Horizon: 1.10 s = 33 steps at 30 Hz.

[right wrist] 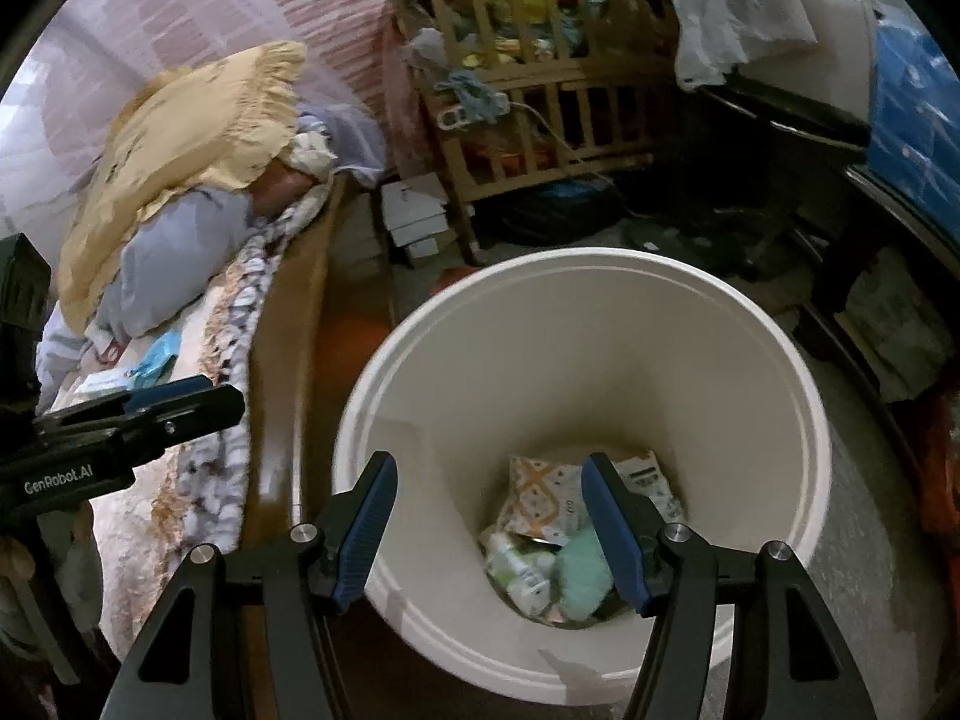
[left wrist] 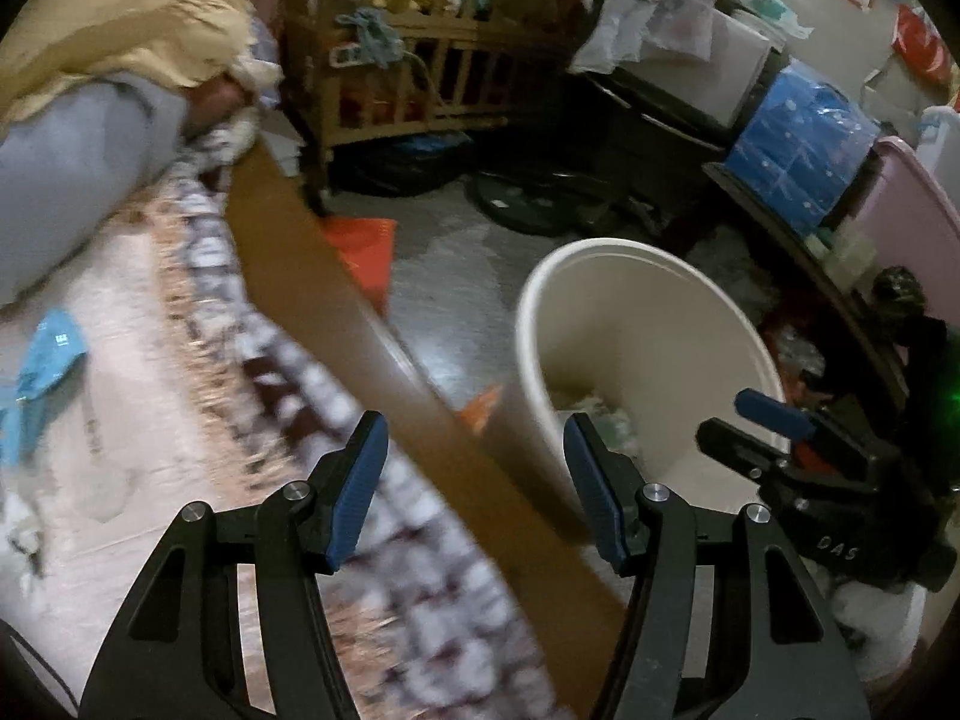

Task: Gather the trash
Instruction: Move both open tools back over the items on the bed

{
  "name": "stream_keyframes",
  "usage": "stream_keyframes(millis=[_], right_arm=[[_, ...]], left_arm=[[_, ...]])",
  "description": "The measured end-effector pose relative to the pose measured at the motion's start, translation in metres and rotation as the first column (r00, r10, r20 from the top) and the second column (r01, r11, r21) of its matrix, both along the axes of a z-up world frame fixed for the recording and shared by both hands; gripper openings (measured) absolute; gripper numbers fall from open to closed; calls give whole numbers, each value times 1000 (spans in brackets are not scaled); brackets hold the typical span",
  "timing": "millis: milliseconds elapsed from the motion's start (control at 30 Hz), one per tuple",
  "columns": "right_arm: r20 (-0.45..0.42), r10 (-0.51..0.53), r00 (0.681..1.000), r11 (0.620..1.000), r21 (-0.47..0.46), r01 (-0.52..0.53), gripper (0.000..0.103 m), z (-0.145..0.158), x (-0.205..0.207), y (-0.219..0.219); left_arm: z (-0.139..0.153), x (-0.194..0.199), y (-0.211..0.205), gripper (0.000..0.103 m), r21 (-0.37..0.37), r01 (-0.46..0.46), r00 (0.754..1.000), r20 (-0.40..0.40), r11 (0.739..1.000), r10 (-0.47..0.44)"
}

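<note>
A white bin (right wrist: 576, 258) stands on the floor beside the bed. At its bottom lie a patterned wrapper (right wrist: 540, 492), a mint-green wad (right wrist: 585, 576) and white packets (right wrist: 519, 570). My right gripper (right wrist: 489, 462) hangs open over the bin's mouth with nothing between its fingers. My left gripper (left wrist: 475, 426) is open and empty above the bed's wooden edge (left wrist: 360, 330), left of the bin (left wrist: 600, 246). It also shows in the right wrist view as the left gripper (right wrist: 225, 393). A blue wrapper (left wrist: 45, 360) lies on the blanket. The right gripper (left wrist: 729, 420) shows over the bin's far rim.
A yellow pillow (right wrist: 180, 138) and grey bedding (left wrist: 72, 168) lie at the head of the bed. A wooden crib (left wrist: 420, 60) full of things stands behind. An orange sheet (left wrist: 360, 246) lies on the floor. A blue package (left wrist: 804, 150) and a pink tub (left wrist: 918, 210) crowd the right.
</note>
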State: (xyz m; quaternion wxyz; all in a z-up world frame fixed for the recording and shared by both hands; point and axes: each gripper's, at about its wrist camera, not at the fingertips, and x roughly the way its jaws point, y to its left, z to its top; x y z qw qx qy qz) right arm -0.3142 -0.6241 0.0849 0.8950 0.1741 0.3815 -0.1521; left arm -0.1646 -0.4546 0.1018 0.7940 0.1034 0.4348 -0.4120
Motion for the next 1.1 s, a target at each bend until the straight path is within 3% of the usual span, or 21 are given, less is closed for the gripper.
stream_keyframes(millis=[433,733,967,1100], right_arm=[[42,159,986,987,4,-159,63,7,29,75],[33,310,950,949,49,-311,67,1,60,151],[23,428,904,901,73,-428,67,-4,91,207],[26,471,882,878,78,-472,67,-3,109,230]], left_arm=[[7,15,93,60,41,-147,987,73,988,144],[1,31,177,60,67,-260,963,90,963,254],[-6,61,247,60,80,-388,921,80,918,382],[-11,86,282,60,73,-473,881,64,878,469]])
